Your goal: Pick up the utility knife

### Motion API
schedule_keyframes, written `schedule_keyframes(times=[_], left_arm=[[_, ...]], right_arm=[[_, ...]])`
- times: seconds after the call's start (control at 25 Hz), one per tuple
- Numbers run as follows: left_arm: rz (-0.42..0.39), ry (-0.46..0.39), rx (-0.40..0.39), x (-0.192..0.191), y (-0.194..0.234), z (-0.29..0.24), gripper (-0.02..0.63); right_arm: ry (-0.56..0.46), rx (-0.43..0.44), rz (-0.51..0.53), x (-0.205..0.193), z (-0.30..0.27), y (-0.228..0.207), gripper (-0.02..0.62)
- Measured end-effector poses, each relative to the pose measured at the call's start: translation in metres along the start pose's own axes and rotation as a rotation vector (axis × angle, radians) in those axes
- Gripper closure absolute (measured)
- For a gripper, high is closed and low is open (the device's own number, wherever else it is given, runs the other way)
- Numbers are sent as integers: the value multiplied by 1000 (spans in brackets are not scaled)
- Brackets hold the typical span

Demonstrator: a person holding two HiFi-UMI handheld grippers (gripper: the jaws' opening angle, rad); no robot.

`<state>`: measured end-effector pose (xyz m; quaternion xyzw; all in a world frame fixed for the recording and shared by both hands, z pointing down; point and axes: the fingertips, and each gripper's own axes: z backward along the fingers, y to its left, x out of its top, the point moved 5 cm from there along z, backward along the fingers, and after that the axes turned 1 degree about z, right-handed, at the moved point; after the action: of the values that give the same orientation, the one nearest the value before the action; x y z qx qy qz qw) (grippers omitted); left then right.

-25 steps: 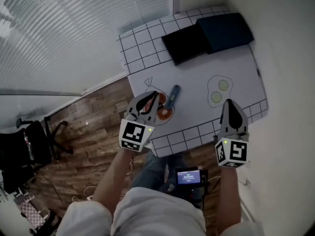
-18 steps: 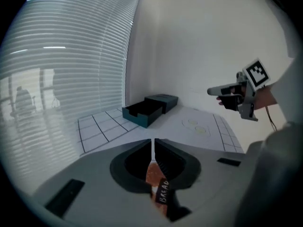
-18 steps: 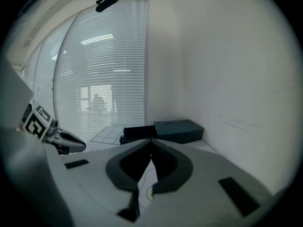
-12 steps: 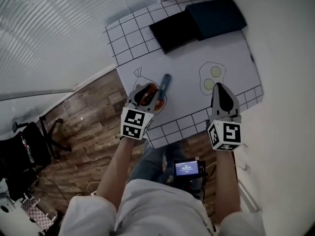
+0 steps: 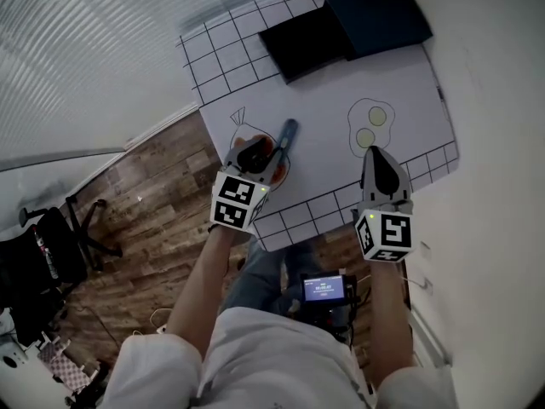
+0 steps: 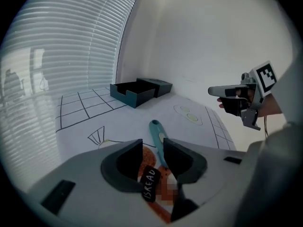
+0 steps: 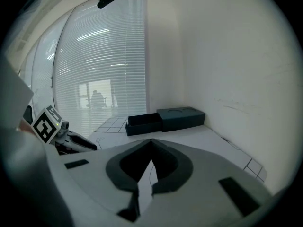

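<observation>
Utility knife (image 5: 286, 134), teal, lies flat on the white sheet (image 5: 332, 100), pointing away from the person. Its near end runs under the left gripper (image 5: 258, 152). In the left gripper view the fingers (image 6: 177, 156) stand apart with a narrow gap. The knife (image 6: 155, 130) emerges just past the finger on the right gripper's side, not gripped. An orange drawing (image 6: 147, 157) shows through the gap.

Right gripper (image 5: 375, 158) is well to the knife's right, over the near table edge. Its jaw tips meet, with nothing between them (image 7: 151, 144).

Count: 1 knife, 2 grippers, 2 dark boxes. The open black box (image 5: 305, 43) and the navy box (image 5: 376, 20) sit side by side beyond the knife. 1 egg outline (image 5: 372, 126) lies to the knife's right.

Versus 1.0 s ago: the left gripper has moved further over the knife's near end. The knife has not shifted on the sheet. The right gripper remains closed.
</observation>
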<state>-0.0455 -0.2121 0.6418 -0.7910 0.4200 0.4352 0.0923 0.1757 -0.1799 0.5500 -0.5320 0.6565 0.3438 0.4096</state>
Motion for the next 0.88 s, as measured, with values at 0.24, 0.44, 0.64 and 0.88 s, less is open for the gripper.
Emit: schedule_keyframes(times=[0.24, 0.44, 0.64, 0.88], left_arm=[[6, 9, -34, 4, -7, -3, 472], [-58, 87, -64, 4, -20, -14, 453], [-129, 169, -26, -1, -34, -28, 453], [-145, 185, 11, -2, -34, -28, 526]], right_arm=[[33, 12, 9, -11, -4, 7, 589], [53, 31, 3, -16, -9, 14, 589], [65, 47, -5, -19, -12, 20, 589], [66, 48, -3, -19, -9, 19, 589]])
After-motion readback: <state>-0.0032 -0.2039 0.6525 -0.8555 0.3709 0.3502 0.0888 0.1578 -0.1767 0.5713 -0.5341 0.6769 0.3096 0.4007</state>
